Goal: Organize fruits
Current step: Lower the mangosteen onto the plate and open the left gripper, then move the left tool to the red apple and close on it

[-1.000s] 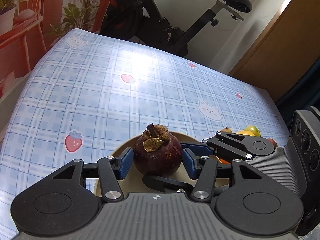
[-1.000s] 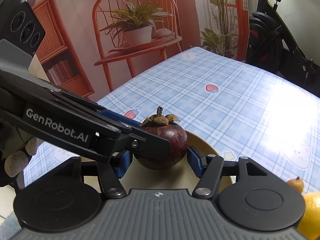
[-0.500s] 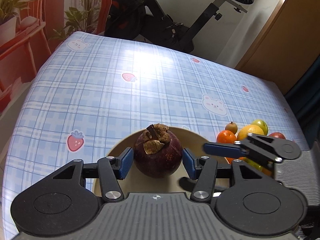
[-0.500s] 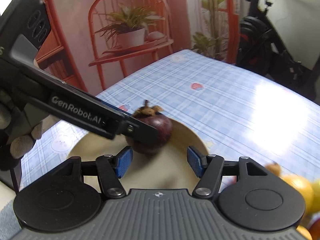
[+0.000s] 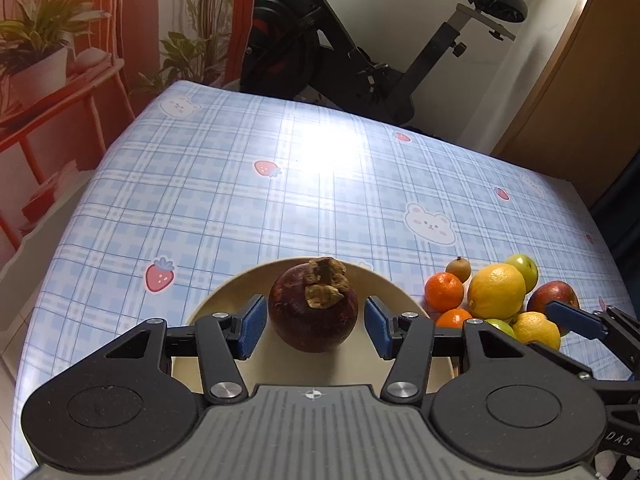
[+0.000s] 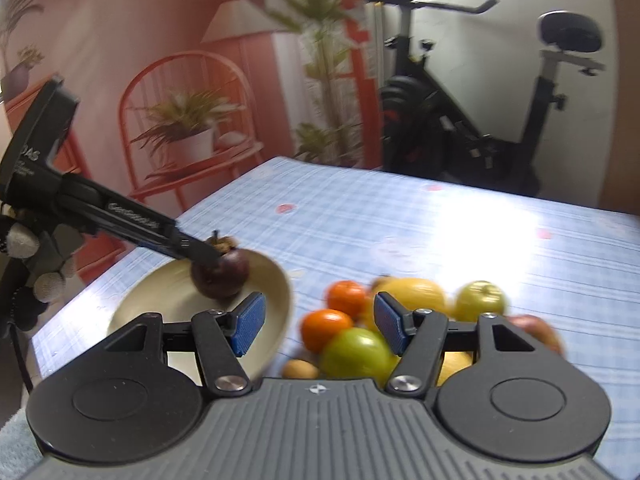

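A dark purple mangosteen sits on a cream plate. My left gripper is open around it, pads a little apart from its sides. In the right wrist view the mangosteen rests on the plate with the left gripper's finger beside it. My right gripper is open and empty above a pile of fruit: oranges, a green fruit, a lemon. The pile shows in the left wrist view, with a lemon and an orange.
The table wears a blue plaid cloth with strawberry and bear prints. An exercise bike stands beyond the far edge. A red chair with a potted plant stands at the left. A wooden door is at the right.
My left gripper has opened off the mangosteen, which now rests on the plate. My right gripper has swung right, from the mangosteen to over the fruit pile.
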Action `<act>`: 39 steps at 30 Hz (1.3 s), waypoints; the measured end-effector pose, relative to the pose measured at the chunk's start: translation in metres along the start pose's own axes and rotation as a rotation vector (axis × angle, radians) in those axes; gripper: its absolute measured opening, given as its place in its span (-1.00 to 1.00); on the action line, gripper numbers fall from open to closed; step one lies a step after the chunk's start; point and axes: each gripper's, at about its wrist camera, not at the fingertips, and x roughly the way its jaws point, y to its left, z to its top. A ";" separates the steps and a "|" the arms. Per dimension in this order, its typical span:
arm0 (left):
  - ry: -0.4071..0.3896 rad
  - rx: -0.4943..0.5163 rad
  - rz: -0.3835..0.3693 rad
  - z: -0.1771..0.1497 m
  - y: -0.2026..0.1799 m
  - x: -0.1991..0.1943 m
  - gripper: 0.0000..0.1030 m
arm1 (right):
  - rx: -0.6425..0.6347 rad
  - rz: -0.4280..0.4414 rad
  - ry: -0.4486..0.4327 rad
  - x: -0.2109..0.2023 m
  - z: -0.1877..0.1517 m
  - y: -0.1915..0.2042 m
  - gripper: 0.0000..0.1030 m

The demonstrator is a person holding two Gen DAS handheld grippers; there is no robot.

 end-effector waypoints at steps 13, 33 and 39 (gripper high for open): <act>-0.097 0.033 -0.007 0.002 -0.067 -0.024 0.09 | 0.042 -0.142 -0.062 -0.050 -0.024 -0.048 0.23; -0.027 0.175 -0.190 0.012 -0.172 0.038 0.09 | 0.042 -0.214 0.005 -0.046 -0.049 -0.098 0.19; 0.042 0.209 -0.259 0.012 -0.198 0.065 0.09 | -0.029 -0.200 0.014 -0.037 -0.054 -0.095 0.19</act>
